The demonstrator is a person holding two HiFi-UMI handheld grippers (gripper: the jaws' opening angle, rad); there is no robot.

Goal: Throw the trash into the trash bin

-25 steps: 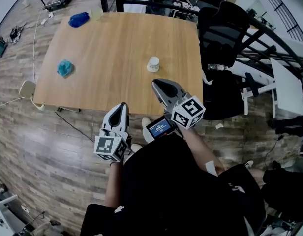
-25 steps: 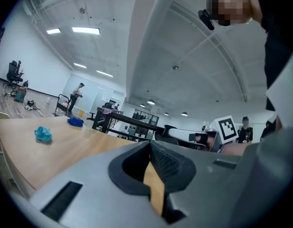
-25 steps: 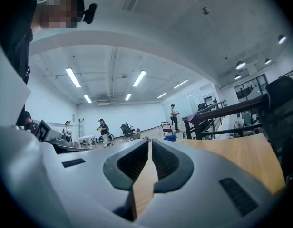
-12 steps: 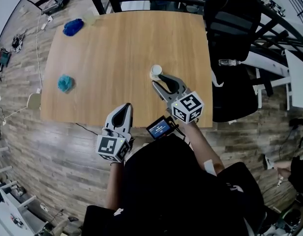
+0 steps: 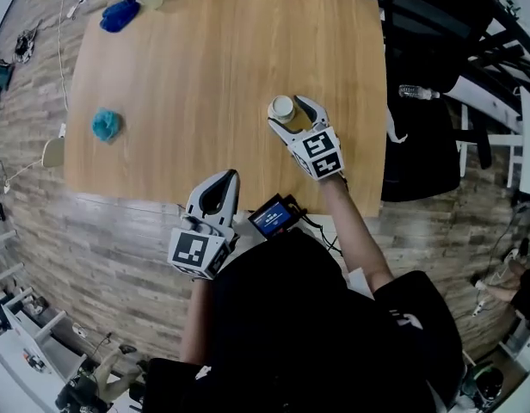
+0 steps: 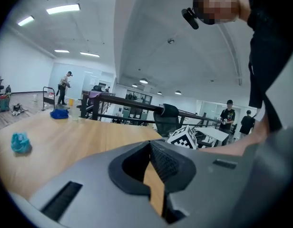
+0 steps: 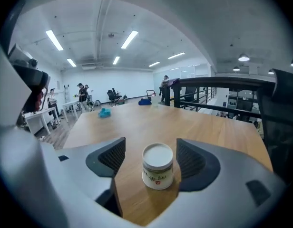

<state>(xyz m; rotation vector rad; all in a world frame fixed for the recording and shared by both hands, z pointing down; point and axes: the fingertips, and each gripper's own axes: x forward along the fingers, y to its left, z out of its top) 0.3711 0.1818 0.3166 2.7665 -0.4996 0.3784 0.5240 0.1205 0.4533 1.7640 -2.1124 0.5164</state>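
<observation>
Black clothing and grey shells: the left hand-held gripper [image 5: 224, 179] and the right hand-held gripper [image 5: 292, 116].
Both have smooth light-grey bodies with rounded tips, lined inside with dark ribbed pads [image 7: 113, 156]. Each ends in a white cube printed with black square markers, the left cube [image 5: 196, 252] and the right cube [image 5: 321, 153]. A small blue-lit screen [image 5: 272, 218] in a black frame trails a thin black cable [image 5: 323, 233]. The person wears a black short-sleeved top [image 5: 274, 317].

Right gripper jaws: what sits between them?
In the right gripper view, a paper cup stands on the table between the right gripper's opening jaws, untouched; only bare wood on either side of it.
</observation>
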